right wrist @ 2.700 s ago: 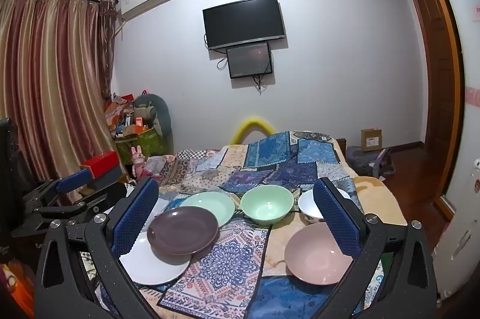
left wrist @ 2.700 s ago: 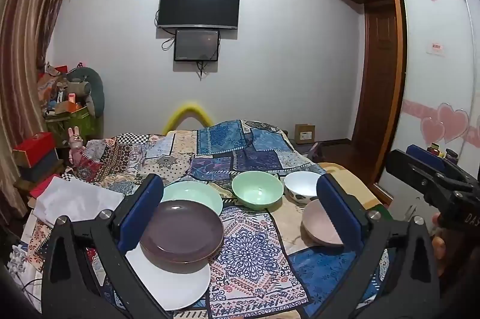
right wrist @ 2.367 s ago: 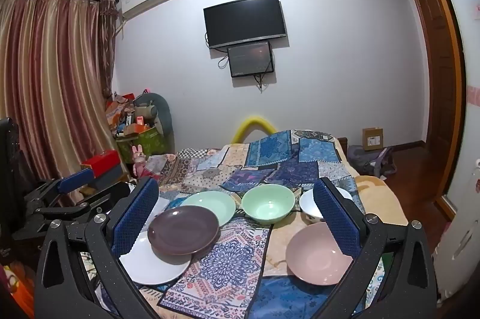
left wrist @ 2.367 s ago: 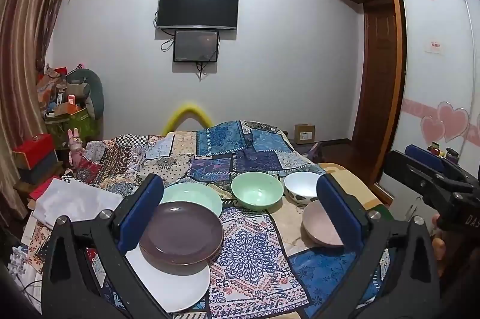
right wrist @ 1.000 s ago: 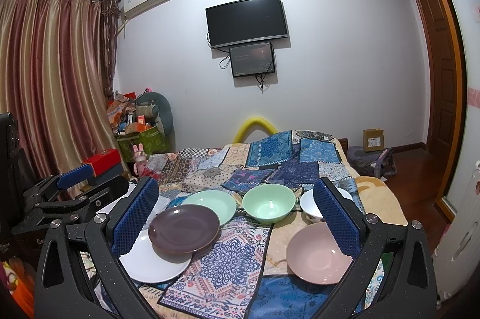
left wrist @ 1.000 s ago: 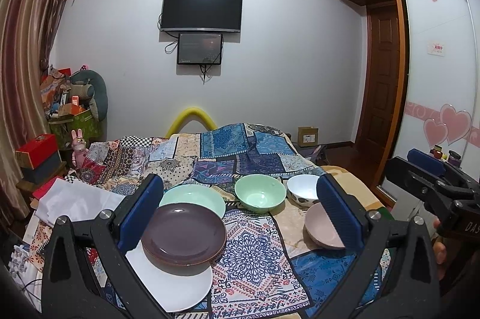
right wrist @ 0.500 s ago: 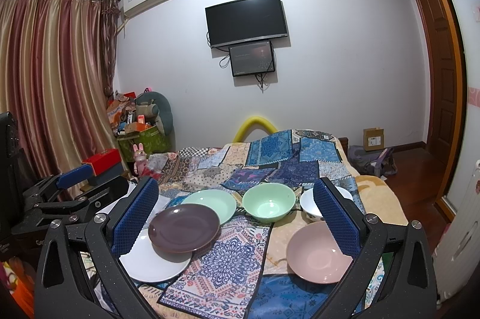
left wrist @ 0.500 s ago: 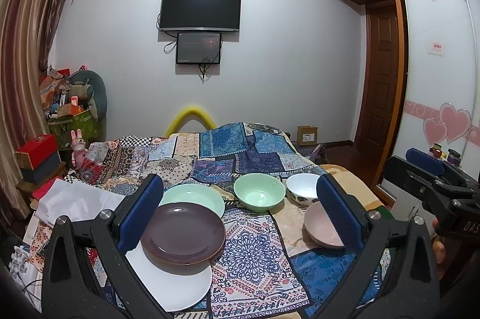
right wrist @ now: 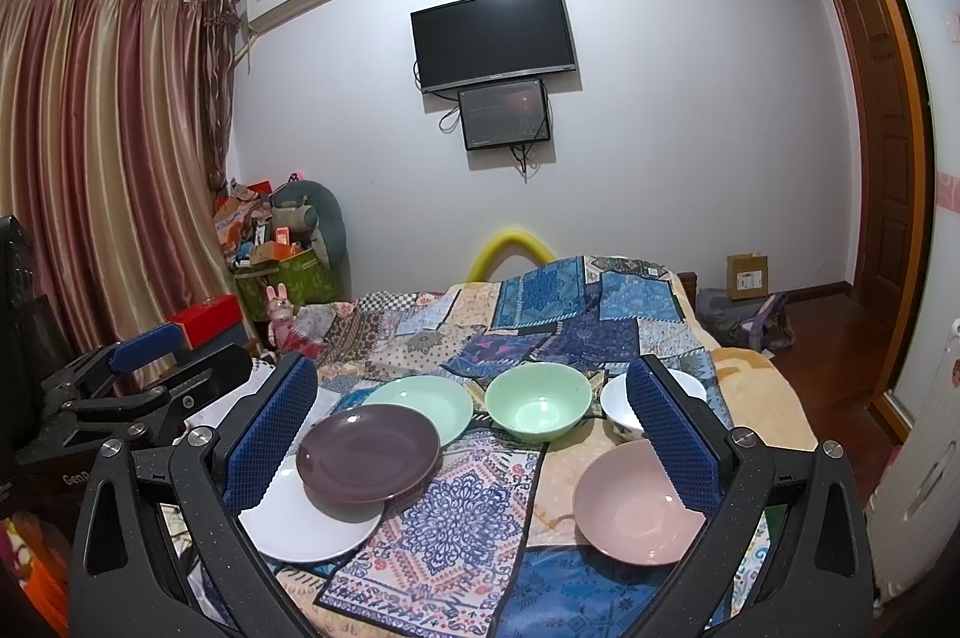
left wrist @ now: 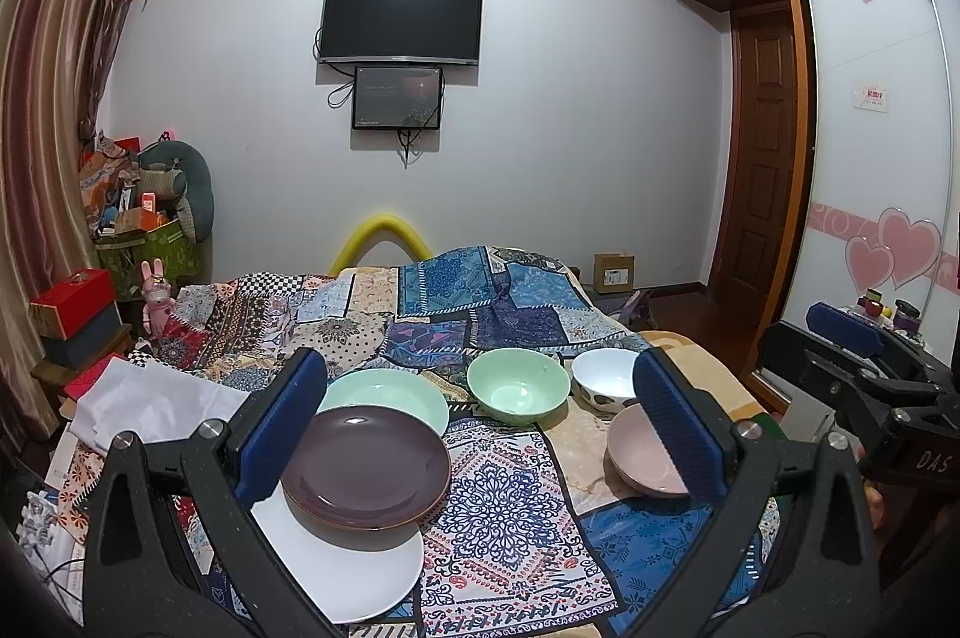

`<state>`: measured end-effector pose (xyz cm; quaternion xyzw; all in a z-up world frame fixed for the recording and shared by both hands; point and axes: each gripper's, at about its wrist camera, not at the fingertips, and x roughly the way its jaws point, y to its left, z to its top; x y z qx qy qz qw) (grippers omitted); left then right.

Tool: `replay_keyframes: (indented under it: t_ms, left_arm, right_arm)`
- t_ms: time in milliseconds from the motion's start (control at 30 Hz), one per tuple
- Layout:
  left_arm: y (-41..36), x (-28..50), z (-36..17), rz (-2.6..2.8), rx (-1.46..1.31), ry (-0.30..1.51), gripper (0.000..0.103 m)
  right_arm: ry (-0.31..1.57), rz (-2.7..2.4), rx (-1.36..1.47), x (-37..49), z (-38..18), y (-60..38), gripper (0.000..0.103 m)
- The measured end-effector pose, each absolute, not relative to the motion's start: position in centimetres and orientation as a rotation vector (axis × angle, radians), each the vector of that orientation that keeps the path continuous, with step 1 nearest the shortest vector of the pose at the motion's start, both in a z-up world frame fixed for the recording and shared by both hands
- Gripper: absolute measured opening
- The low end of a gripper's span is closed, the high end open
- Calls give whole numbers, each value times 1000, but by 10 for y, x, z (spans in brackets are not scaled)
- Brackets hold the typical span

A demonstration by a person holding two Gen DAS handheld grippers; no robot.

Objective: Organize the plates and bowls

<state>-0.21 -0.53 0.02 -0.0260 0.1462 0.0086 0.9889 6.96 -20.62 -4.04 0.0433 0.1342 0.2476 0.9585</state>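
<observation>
On the patchwork bed cover lie a purple plate (left wrist: 366,470) resting partly on a white plate (left wrist: 348,572), a light green plate (left wrist: 396,395), a green bowl (left wrist: 517,392), a white bowl (left wrist: 603,383) and a pink bowl (left wrist: 642,455). The same dishes show in the right wrist view: purple plate (right wrist: 369,455), white plate (right wrist: 300,524), green plate (right wrist: 426,407), green bowl (right wrist: 537,407), white bowl (right wrist: 624,407), pink bowl (right wrist: 636,509). My left gripper (left wrist: 480,428) and right gripper (right wrist: 474,434) are both open and empty, held above the near edge of the bed.
A white cloth (left wrist: 150,398) lies left of the plates. Boxes (left wrist: 75,314), a pink toy rabbit (left wrist: 157,296) and a cluttered basket (left wrist: 147,236) stand at the left. A wardrobe (left wrist: 870,158) and door (left wrist: 762,170) are on the right. A TV (left wrist: 401,20) hangs on the wall.
Both grippers have drifted only slightly; the dishes have not moved and both grippers stay open.
</observation>
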Motion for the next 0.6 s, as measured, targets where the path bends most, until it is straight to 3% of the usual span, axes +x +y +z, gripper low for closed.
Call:
replay_keyframes:
  t_ms: [600]
  left_arm:
    - [20,16,-9,15,-66,373,103]
  right_arm:
    - [339,521,63,88,-52,-193,103]
